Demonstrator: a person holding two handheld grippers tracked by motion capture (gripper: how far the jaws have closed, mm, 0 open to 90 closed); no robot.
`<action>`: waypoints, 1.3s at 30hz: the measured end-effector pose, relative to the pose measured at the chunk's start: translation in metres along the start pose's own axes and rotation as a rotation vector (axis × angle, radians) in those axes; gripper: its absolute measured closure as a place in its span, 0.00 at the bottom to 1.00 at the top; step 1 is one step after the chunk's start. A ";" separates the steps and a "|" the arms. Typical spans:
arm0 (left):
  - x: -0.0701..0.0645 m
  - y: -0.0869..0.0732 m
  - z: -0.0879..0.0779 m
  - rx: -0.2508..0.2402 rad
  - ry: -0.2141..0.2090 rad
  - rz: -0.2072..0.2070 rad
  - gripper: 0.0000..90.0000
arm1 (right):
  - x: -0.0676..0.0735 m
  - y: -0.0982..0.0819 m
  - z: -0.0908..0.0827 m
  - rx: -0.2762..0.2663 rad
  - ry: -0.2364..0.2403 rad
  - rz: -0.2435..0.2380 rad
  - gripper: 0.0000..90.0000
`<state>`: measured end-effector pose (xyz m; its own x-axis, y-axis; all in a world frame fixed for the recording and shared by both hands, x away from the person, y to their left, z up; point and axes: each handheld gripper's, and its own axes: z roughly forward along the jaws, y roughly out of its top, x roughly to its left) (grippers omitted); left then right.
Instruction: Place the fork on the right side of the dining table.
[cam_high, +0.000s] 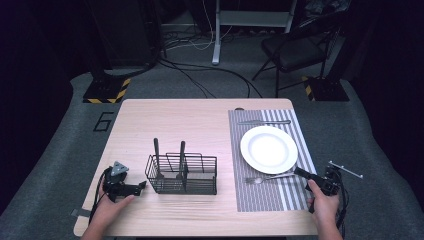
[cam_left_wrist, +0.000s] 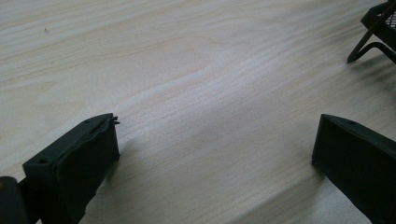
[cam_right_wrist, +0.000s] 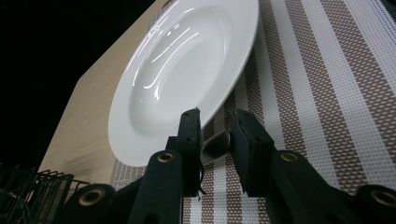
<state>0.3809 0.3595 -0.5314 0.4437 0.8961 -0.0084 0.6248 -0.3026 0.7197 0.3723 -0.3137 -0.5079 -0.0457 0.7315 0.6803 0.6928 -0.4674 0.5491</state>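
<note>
Looking at the right gripper (cam_high: 299, 171) first: parked low at the near right corner of the striped placemat (cam_high: 260, 197), pointing in toward the fork (cam_high: 267, 177). Fork lying flat on the mat just below the white plate (cam_high: 268, 149), tines toward the wire caddy (cam_high: 182, 175), handle end tucked close under the plate's rim. From the right gripper view, jaws only a little way apart, with the shiny handle tip (cam_right_wrist: 215, 145) sitting between them, hugging one jaw and showing a sliver of gap to the other, so not really clamped as far as can be told. Pretty tight spot there, plate edge (cam_right_wrist: 182, 70) looming right over the jaw tips and the mat's right edge near the table's. Over on the other side, left gripper (cam_high: 142, 186) resting on bare wood at the near left of the table (cam_high: 190, 120), jaws spread wide, nothing in them, just open tabletop between in the left gripper view (cam_left_wrist: 215, 140). Caddy corner (cam_left_wrist: 378, 28) just off to one side of it, near but apart. Two dark handles (cam_high: 156, 150) standing up in the caddy. Knife (cam_high: 264, 122) lying along the far edge of the mat, beyond the plate. Loads of free wood across the far left half of the table
</note>
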 end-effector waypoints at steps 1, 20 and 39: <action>0.000 0.000 0.000 0.000 0.002 0.001 0.00 | -0.001 0.000 0.000 -0.001 -0.004 0.005 0.81; 0.000 0.000 0.000 0.000 0.000 0.000 0.00 | -0.011 -0.003 -0.001 0.023 -0.103 0.041 0.82; 0.000 0.000 0.000 0.000 0.002 0.000 0.00 | 0.018 0.002 -0.007 -0.048 -0.173 -0.188 0.64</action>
<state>0.3809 0.3595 -0.5313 0.4425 0.8967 -0.0070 0.6247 -0.3026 0.7198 0.3678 -0.3050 -0.4912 -0.0438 0.8797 0.4735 0.6490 -0.3353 0.6829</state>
